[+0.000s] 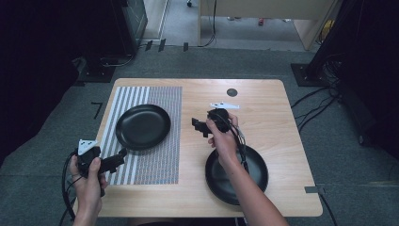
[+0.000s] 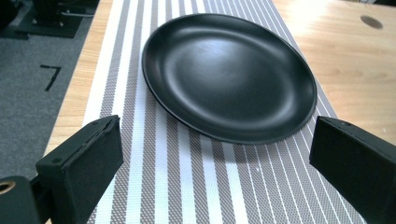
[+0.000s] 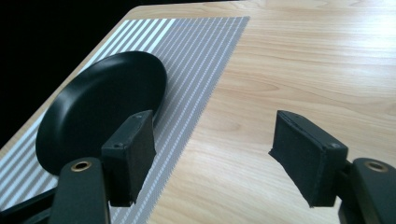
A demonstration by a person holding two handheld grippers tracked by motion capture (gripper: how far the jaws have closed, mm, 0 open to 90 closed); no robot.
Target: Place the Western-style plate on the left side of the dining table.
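Two black plates, both hand-held grippers empty above the table.

Table (image 1: 273, 141), light wood. A striped grey-white placemat (image 1: 160, 155) lies under and ahead of the left hand-held gripper (image 1: 123, 153). One black plate (image 1: 143, 126) sits on the placemat, just past the left jaws, apart from them; from the right hand-held gripper (image 1: 196, 126) it lies ahead, off the jaw tips. Second black plate (image 1: 254, 181) rests on bare wood behind the right hand-held gripper, under that forearm. Left hand-held gripper: jaws spread wide, nothing between them, pointing at the plate on the placemat. Right hand-held gripper: jaws well apart, holding nothing, raised above bare table.
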